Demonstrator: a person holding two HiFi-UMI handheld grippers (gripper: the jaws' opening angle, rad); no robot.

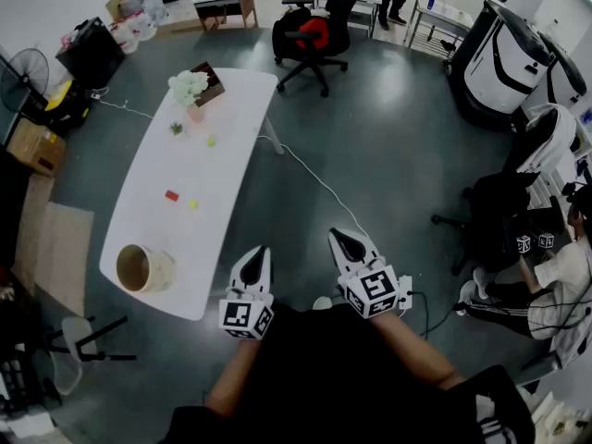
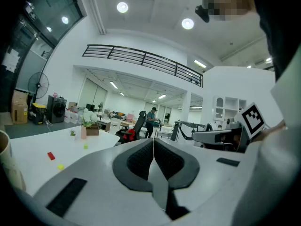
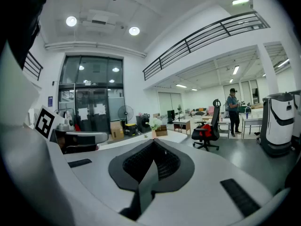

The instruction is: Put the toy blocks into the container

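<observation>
left gripper (image 1: 260, 252): held over the grey floor just off the near end of the white worktop (image 1: 233, 109). jaws closed, pads meeting along one seam in the left gripper view, nothing between them.

right gripper (image 1: 340, 239): beside the left one and farther from the worktop, also over the floor. jaws closed and empty, as the right gripper view shows.

toy blocks: all lie on the worktop surface, outside the container. a red block (image 1: 172, 195) and a yellow block (image 1: 193, 204) sit just beside each other near the middle. a yellow-green block (image 1: 211, 141) lies apart from them, toward the far end. a small green item (image 1: 176, 129) lies near it; cannot tell whether it is a block.

container (image 1: 143, 268): round, cream-coloured, open-topped, upright at the near end of the worktop, well apart from the blocks and near the left gripper.

other items: a pot of white flowers (image 1: 189, 88) and a brown box (image 1: 212, 80) touching or just beside it stand at the far end of the worktop. a white cable (image 1: 314, 178) runs across the floor. a black office chair (image 1: 313, 33) stands beyond the worktop. a person (image 1: 564, 276) sits at the right edge.
</observation>
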